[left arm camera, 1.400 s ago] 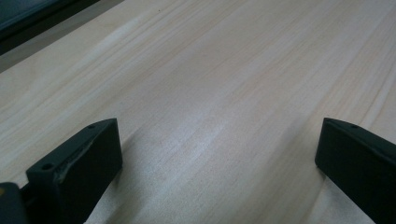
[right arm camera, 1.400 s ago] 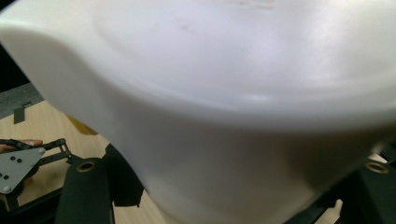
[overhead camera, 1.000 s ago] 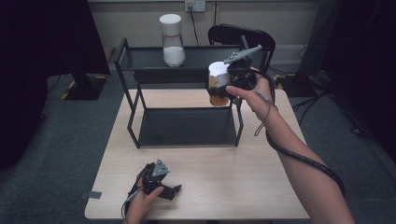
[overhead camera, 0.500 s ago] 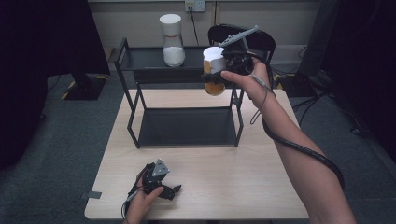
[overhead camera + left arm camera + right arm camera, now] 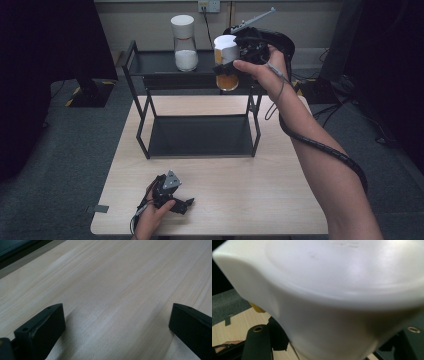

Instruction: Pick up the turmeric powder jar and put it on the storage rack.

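We have lifted the jar (image 5: pixel 226 62) up to the shelf (image 5: pixel 155 65) top.
Right gripper (image 5: pixel 235 52) stays clamped on it, at 1 o'clock; left gripper (image 5: pixel 182 202) rests apart on the table (image 5: pixel 250 195).

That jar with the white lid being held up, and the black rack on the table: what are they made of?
The jar looks like clear plastic or glass, since orange contents show through. Its white lid seems to be smooth plastic with a soft sheen. The rack looks like matte black painted metal: thin straight bars, flat shelves.
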